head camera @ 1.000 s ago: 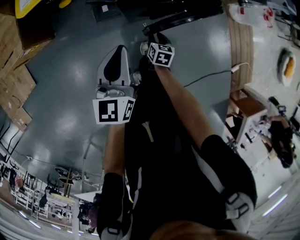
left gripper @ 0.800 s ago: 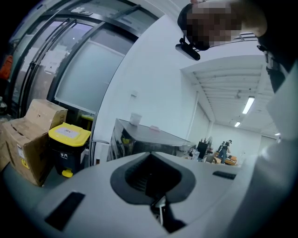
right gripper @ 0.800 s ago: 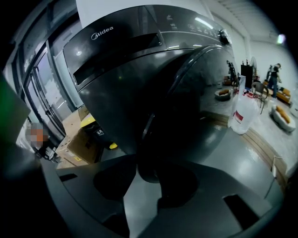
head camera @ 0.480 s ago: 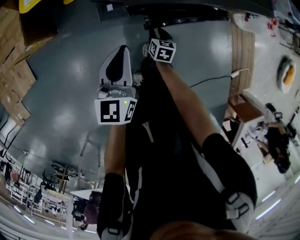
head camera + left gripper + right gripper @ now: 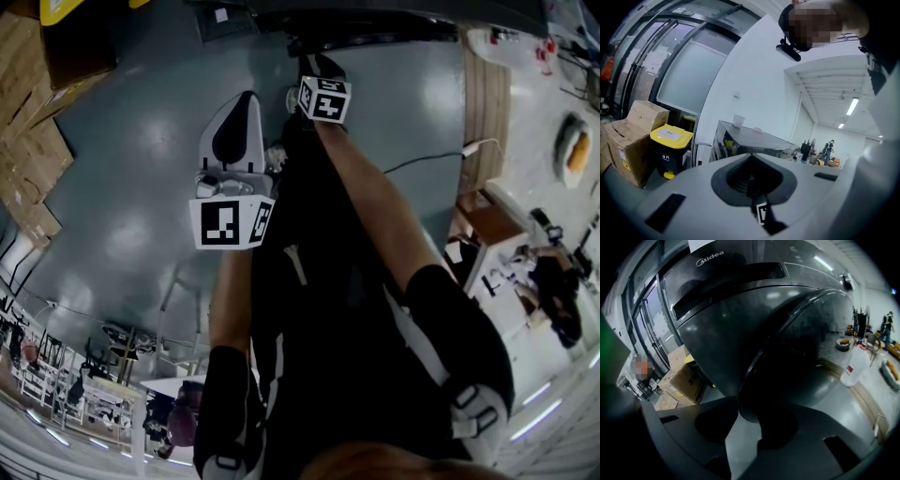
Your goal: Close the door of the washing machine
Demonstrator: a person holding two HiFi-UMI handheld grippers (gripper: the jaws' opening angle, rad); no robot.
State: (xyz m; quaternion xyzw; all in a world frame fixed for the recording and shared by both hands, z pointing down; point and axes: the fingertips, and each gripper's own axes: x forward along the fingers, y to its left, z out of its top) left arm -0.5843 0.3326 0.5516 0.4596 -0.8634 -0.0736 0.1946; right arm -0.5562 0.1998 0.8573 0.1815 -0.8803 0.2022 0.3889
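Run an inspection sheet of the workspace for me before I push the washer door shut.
Surface: glossy grey floor.
Job's things: dark washing machine; its round door stands ajar.
Clutter: cardboard boxes, yellow-lidded bin, white container.
Grippers: left gripper shut and empty, away from the machine. Right gripper open; its jaws have just been closing, with the door's lower rim at the gap between them, not clamped.
Cables: one dark cable across the floor.
Surroundings: glass wall, metal table, people far off.
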